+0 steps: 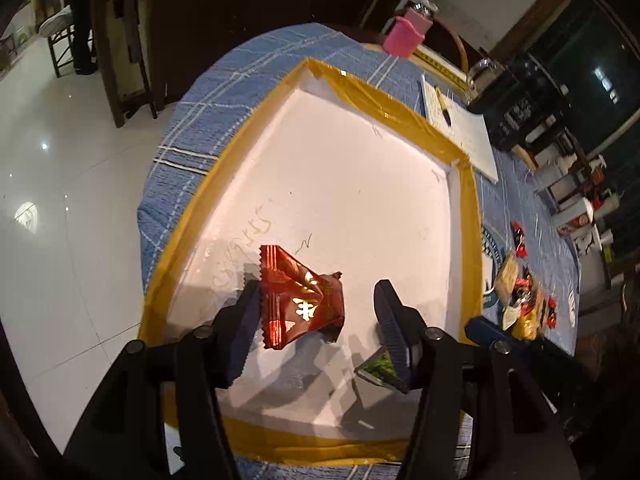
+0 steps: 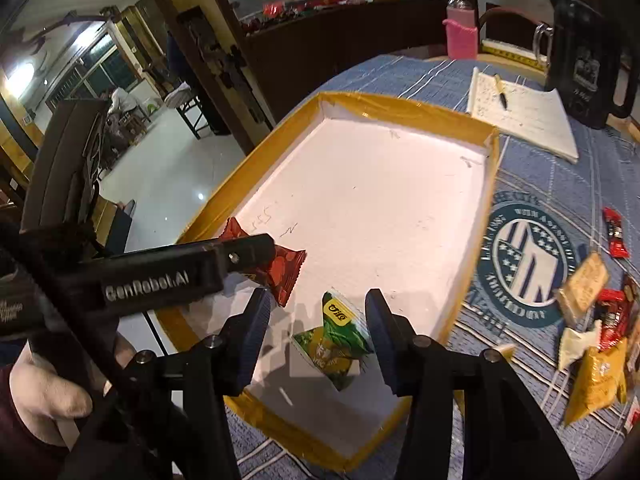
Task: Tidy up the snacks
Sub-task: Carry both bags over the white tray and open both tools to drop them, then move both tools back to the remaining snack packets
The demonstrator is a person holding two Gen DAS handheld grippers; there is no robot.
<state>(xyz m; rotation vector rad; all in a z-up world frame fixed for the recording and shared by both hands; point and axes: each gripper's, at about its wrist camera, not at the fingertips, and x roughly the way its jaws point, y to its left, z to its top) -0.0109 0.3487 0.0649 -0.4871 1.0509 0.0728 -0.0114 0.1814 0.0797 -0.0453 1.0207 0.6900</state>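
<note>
A white foam tray with a yellow taped rim lies on the blue plaid tablecloth. Over its near left part my left gripper stands open. A red snack packet lies between the fingers, leaning on the left pad and apart from the right one. The right wrist view shows the same tray and the red packet beside the left gripper's black body. My right gripper is open over the tray's near edge. A green snack packet lies flat between its fingers; it also shows behind the left gripper's right finger.
Several loose snacks lie in a heap on the cloth right of the tray, also seen as loose snacks. Behind the tray are a notebook with a pen, a black jug and a pink-sleeved bottle. The table drops to a tiled floor on the left.
</note>
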